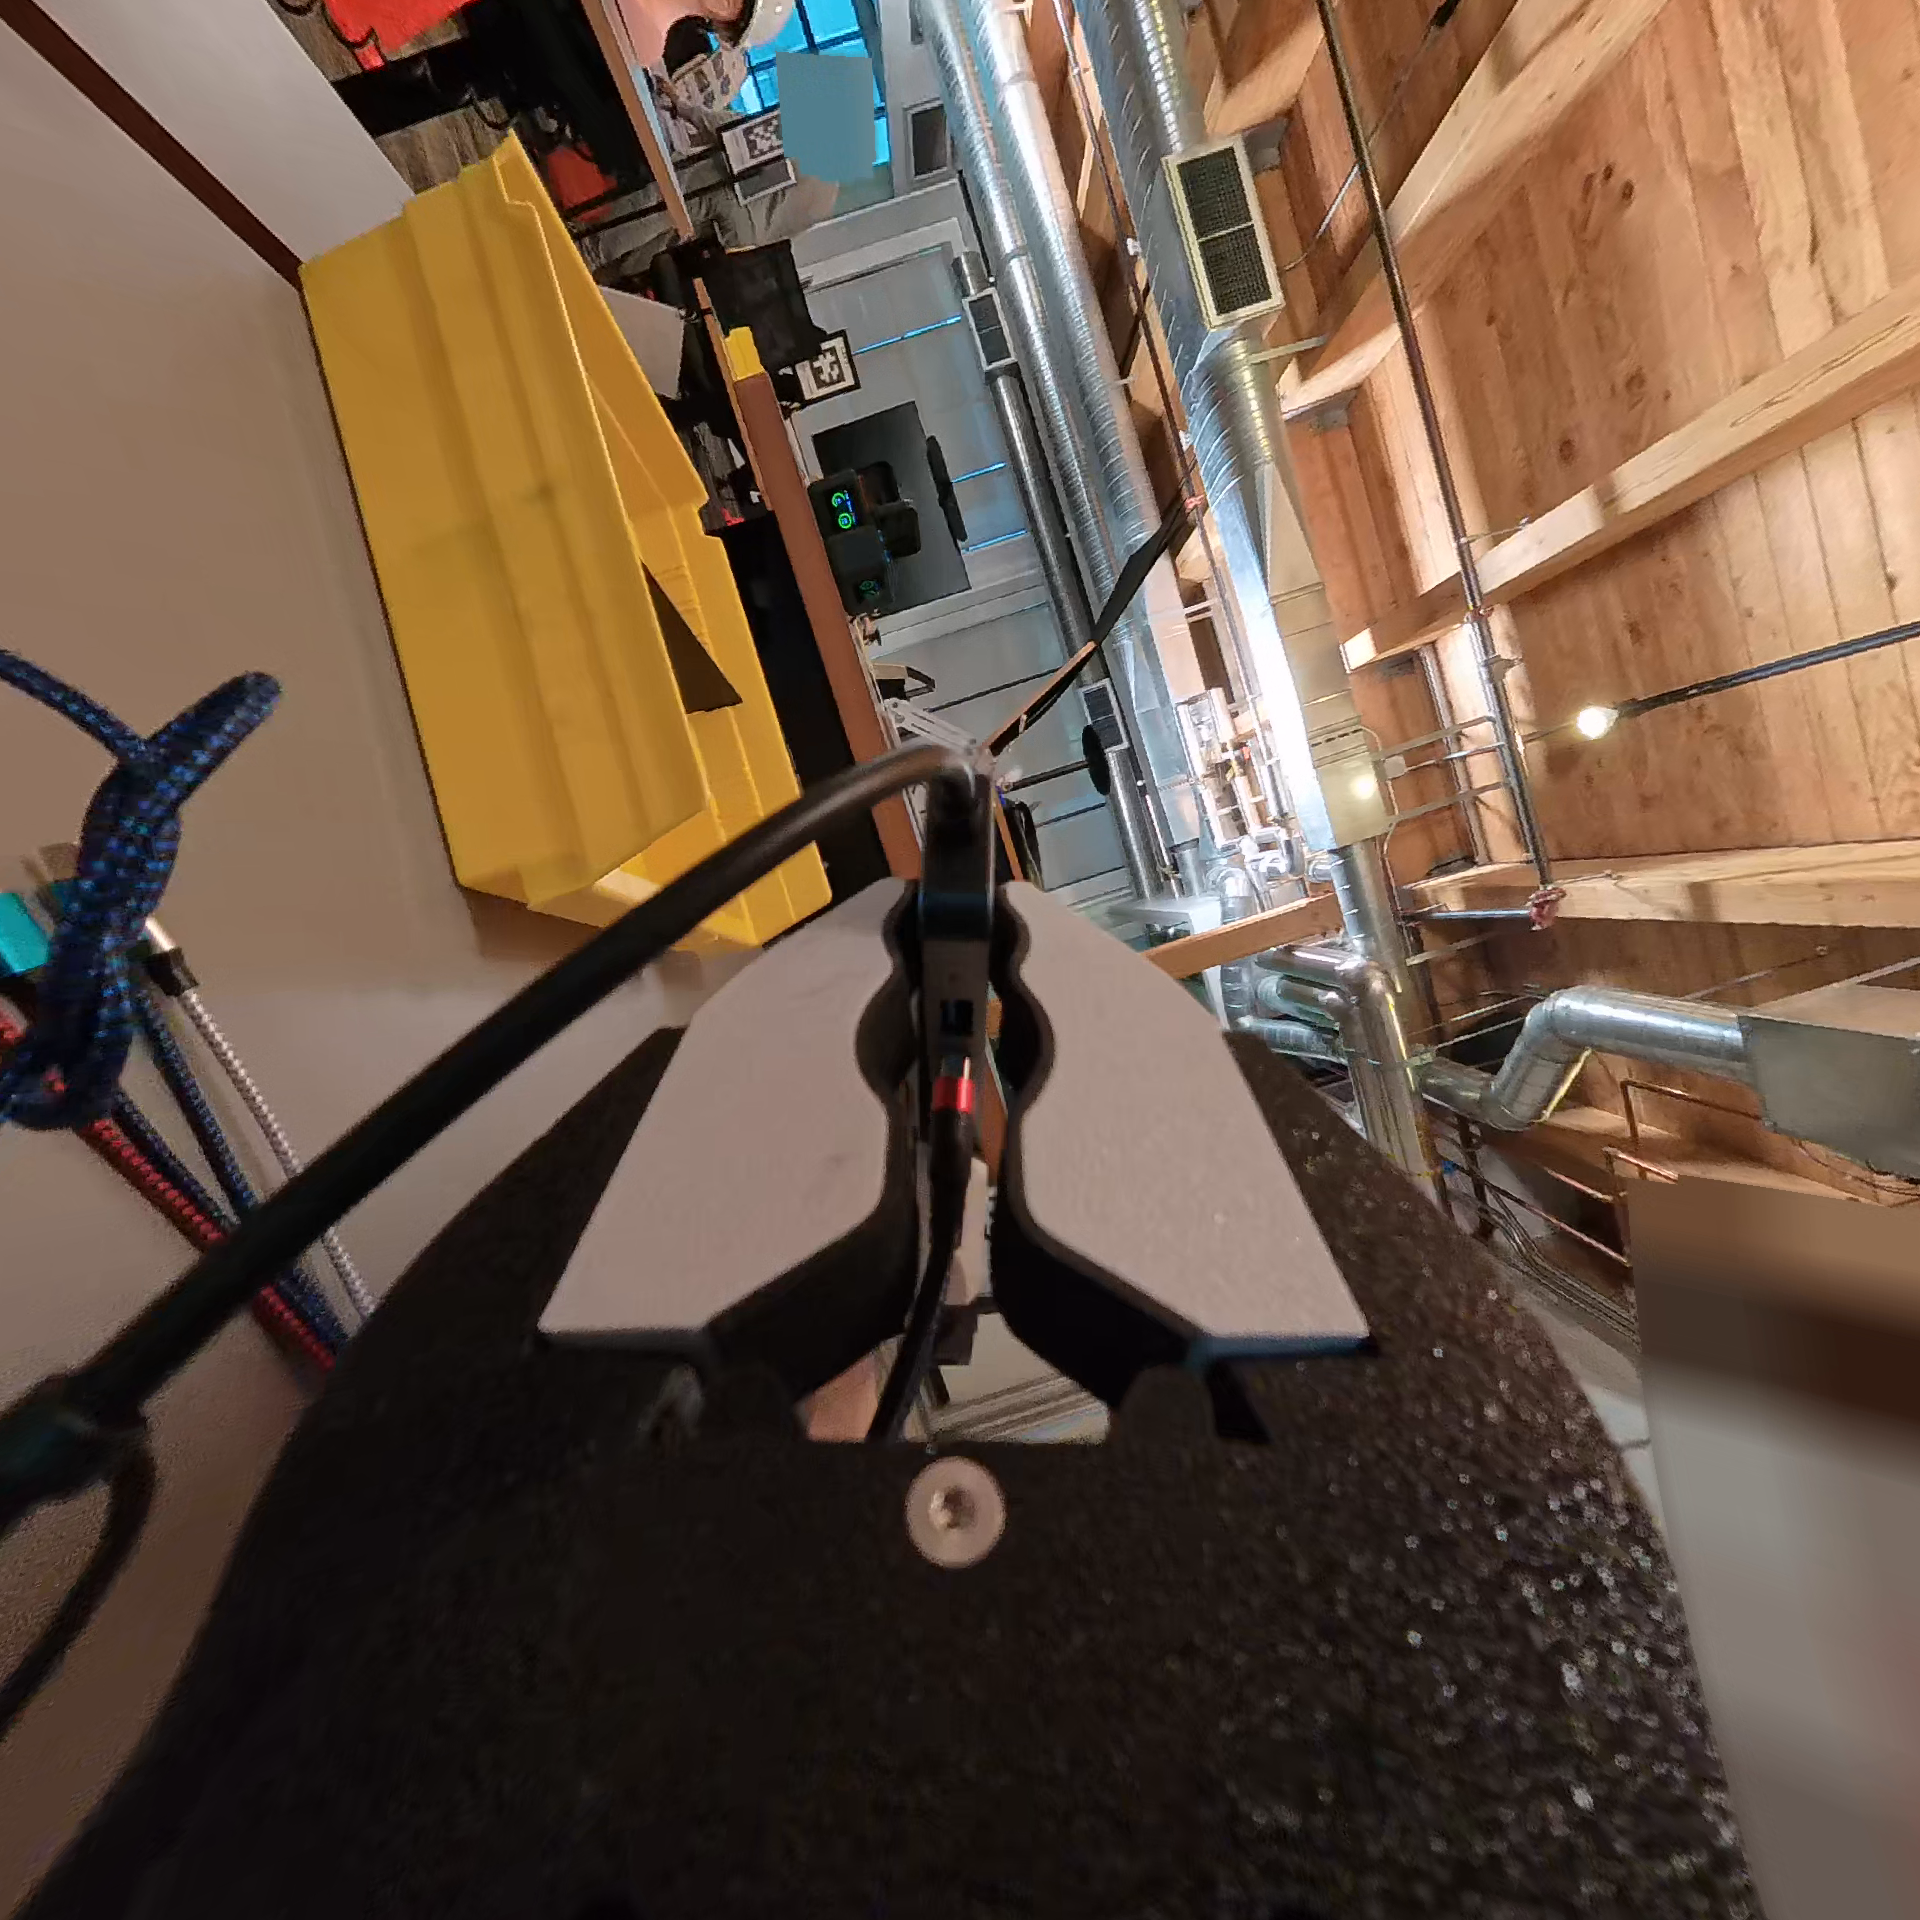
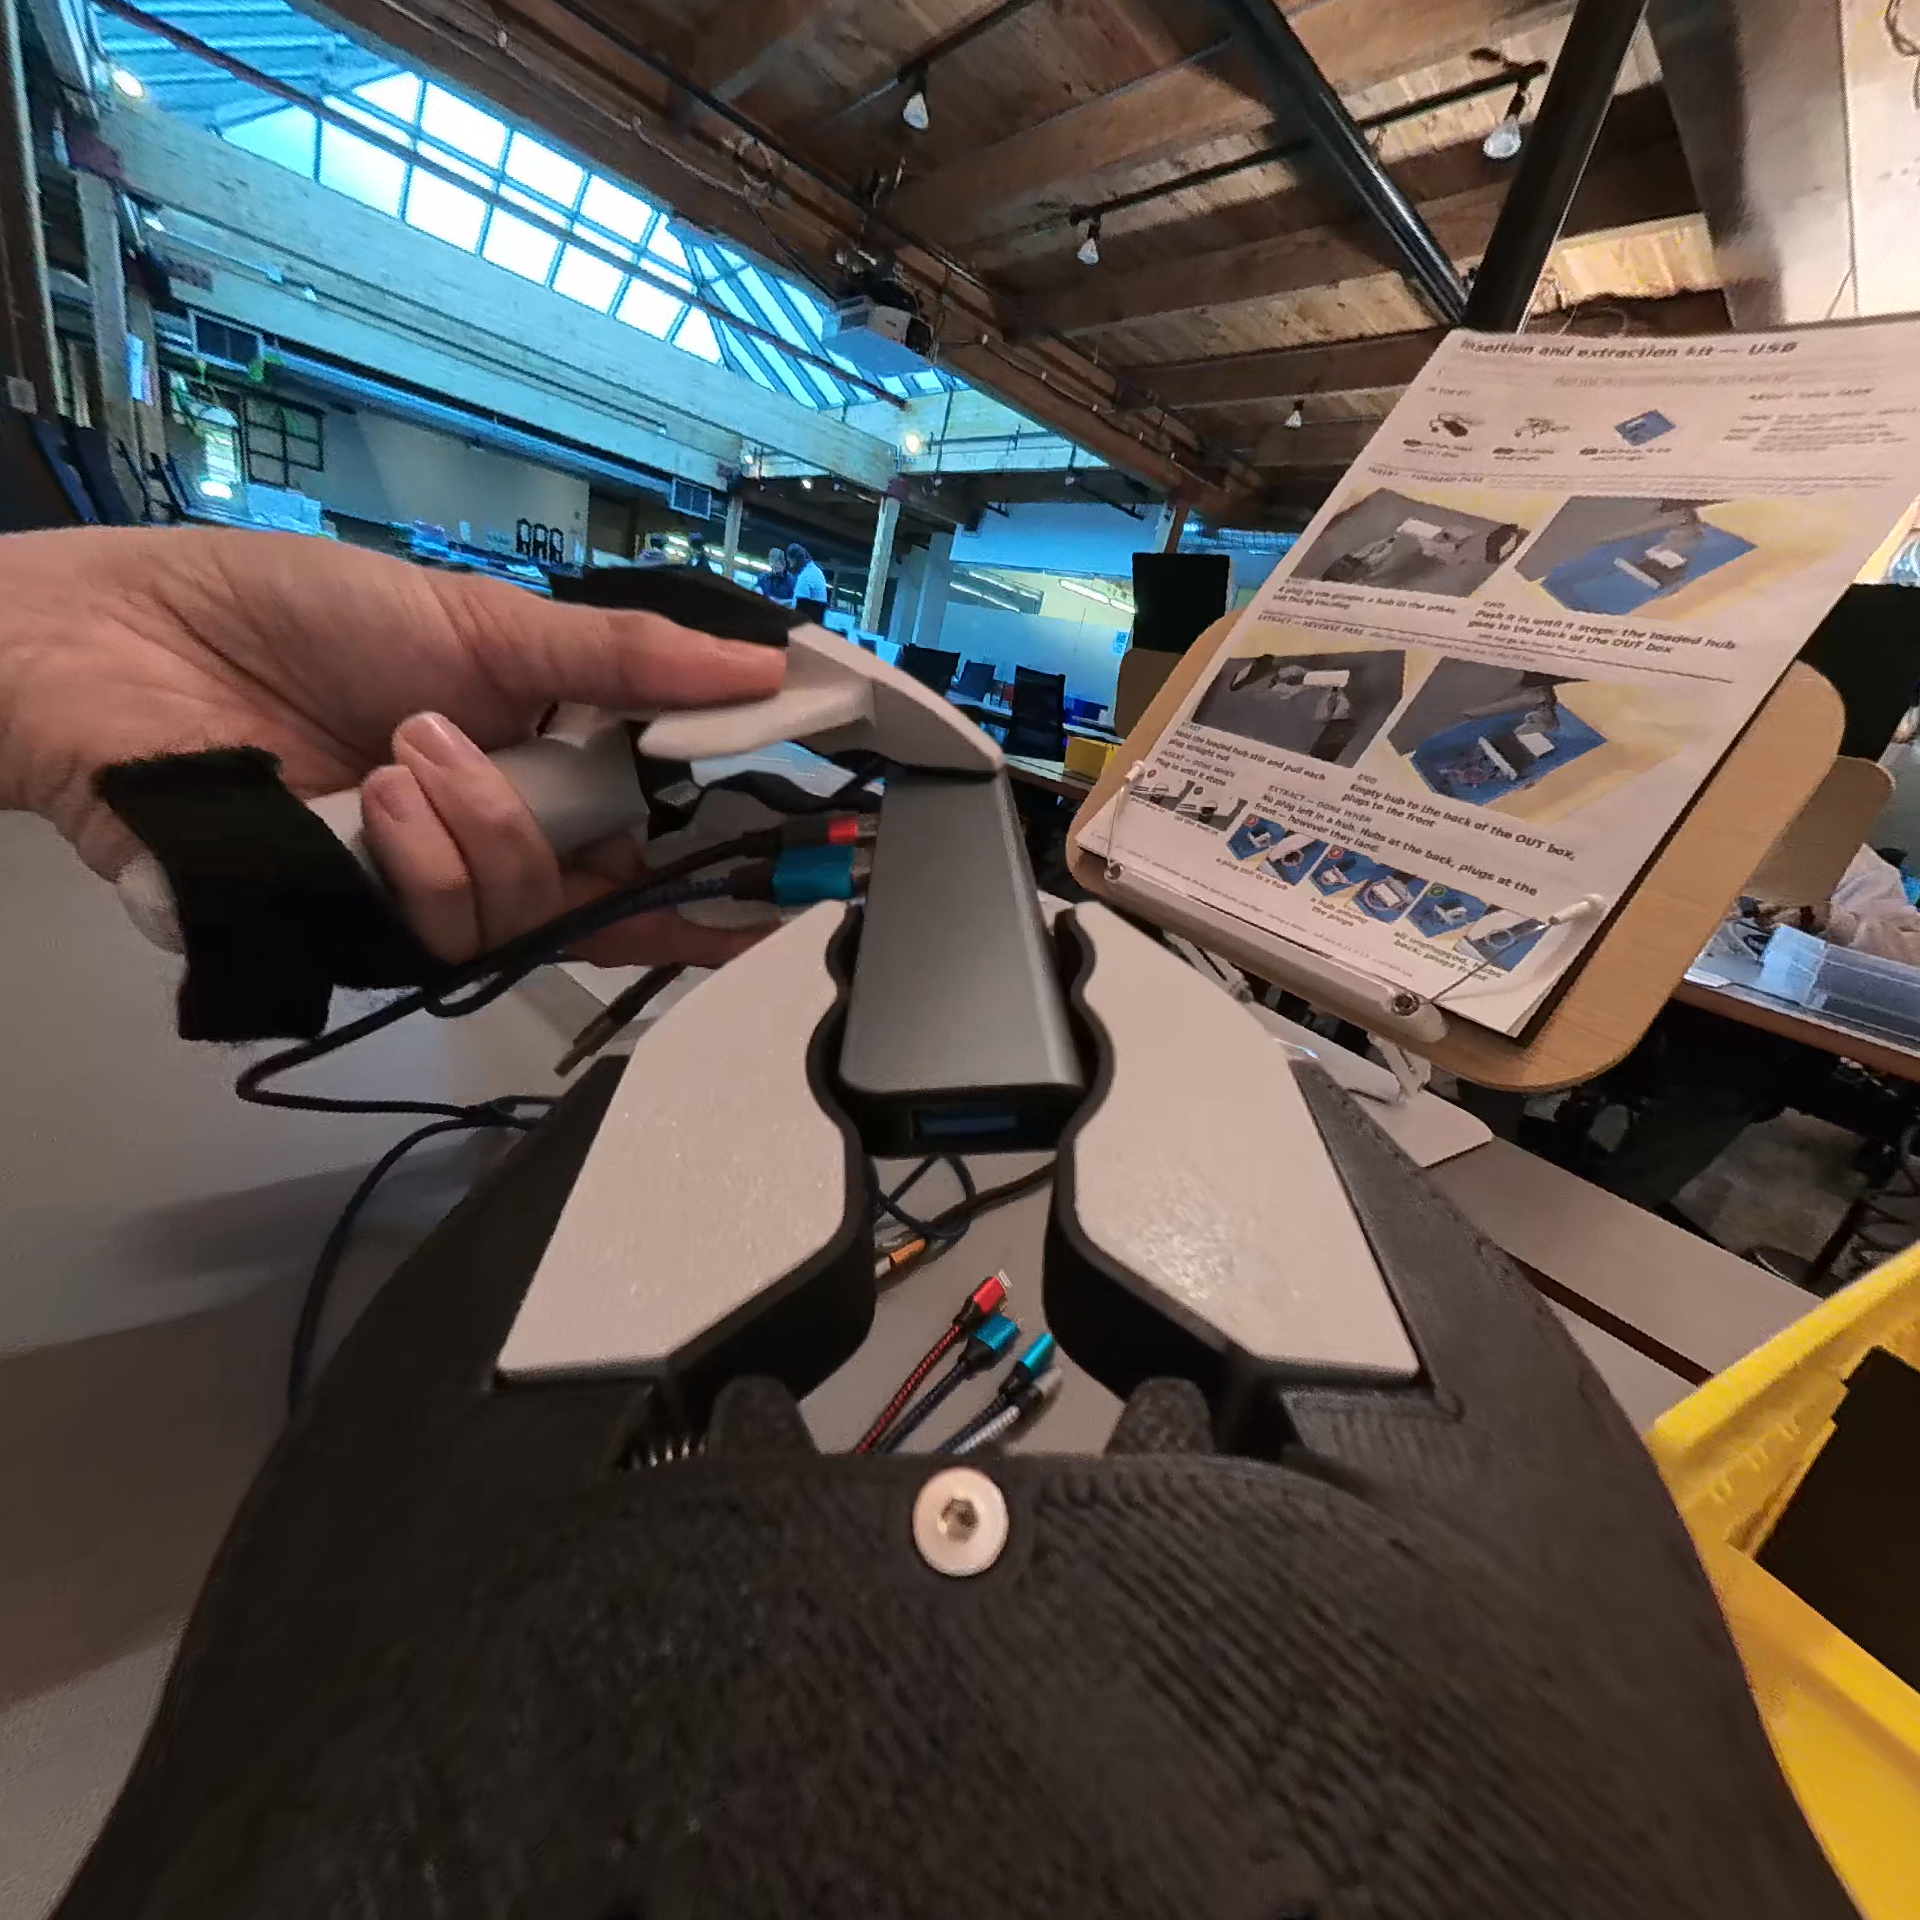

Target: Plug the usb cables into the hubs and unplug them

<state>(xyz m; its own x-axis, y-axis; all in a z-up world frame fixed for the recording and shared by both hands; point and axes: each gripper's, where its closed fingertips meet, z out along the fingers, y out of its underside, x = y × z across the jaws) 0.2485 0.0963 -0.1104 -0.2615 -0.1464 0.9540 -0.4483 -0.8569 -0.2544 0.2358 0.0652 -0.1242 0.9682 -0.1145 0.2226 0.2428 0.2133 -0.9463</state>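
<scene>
A dark grey USB hub [image 2: 956,966] is held up above the table. My right gripper [image 2: 961,920] is shut on its near end, with an empty port facing the camera. My left gripper [image 2: 894,717], held by a hand [image 2: 312,686], is shut across the hub's far end. In the left wrist view the hub [image 1: 954,935] shows edge-on between the closed left gripper [image 1: 958,904]. The hub's black lead [image 1: 520,997] curves away from it. A red plug [image 2: 831,831] and a teal plug [image 2: 821,875] sit in the hub's left side. The red plug [image 1: 949,1093] also shows between the left fingers.
Loose braided cables [image 2: 977,1340] lie on the grey table [image 2: 156,1195] under the hub. Knotted blue cable [image 1: 94,883] hangs at the left. A yellow bin [image 1: 520,582] stands on the table; it also shows at lower right [image 2: 1787,1507]. An instruction sheet on a wooden stand [image 2: 1507,675] is at the right.
</scene>
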